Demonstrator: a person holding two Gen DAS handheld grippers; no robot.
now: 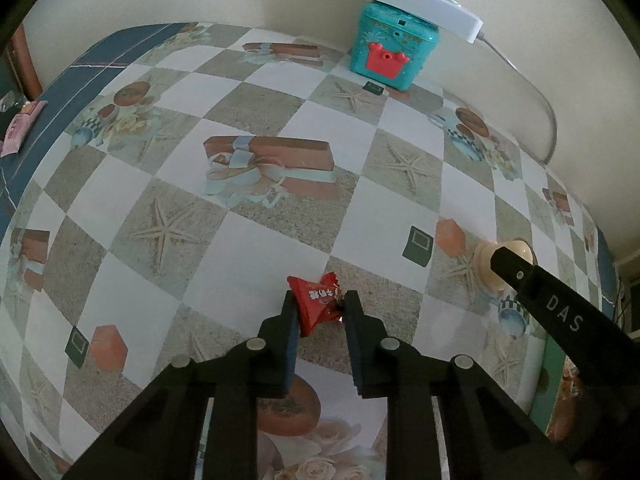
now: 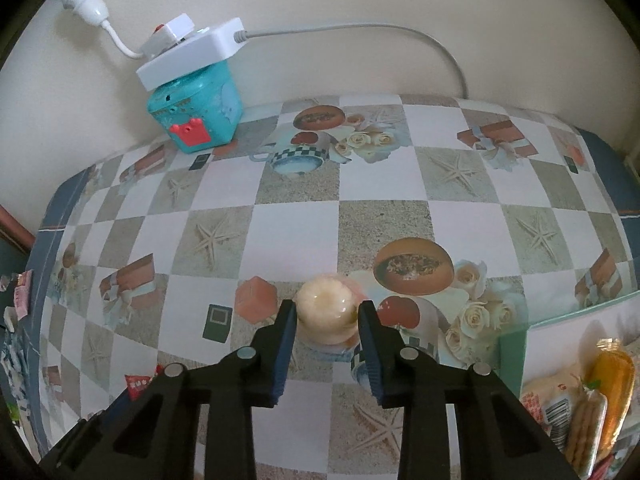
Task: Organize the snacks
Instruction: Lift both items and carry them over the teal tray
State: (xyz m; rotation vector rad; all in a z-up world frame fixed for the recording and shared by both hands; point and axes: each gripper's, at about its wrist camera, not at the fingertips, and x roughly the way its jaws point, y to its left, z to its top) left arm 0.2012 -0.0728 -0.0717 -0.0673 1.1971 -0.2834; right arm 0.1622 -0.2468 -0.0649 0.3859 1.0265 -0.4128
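Observation:
A small red wrapped candy [image 1: 318,303] lies on the patterned tablecloth [image 1: 256,240] between the fingers of my left gripper [image 1: 319,312], which is open around it; the left pad touches the wrapper. A cream-coloured round jelly cup [image 2: 327,311] sits on the cloth between the fingers of my right gripper [image 2: 328,320], which is open with small gaps on both sides. The cup [image 1: 505,265] and the right gripper's finger [image 1: 540,296] also show in the left wrist view. The red candy [image 2: 138,385] shows at the lower left of the right wrist view.
A teal toy box [image 1: 394,50] with a white power strip [image 1: 426,6] on top stands against the back wall. A green-rimmed bin [image 2: 516,360] holding several packaged snacks [image 2: 592,400] sits at the right. Pink packets [image 1: 18,128] lie at the table's left edge.

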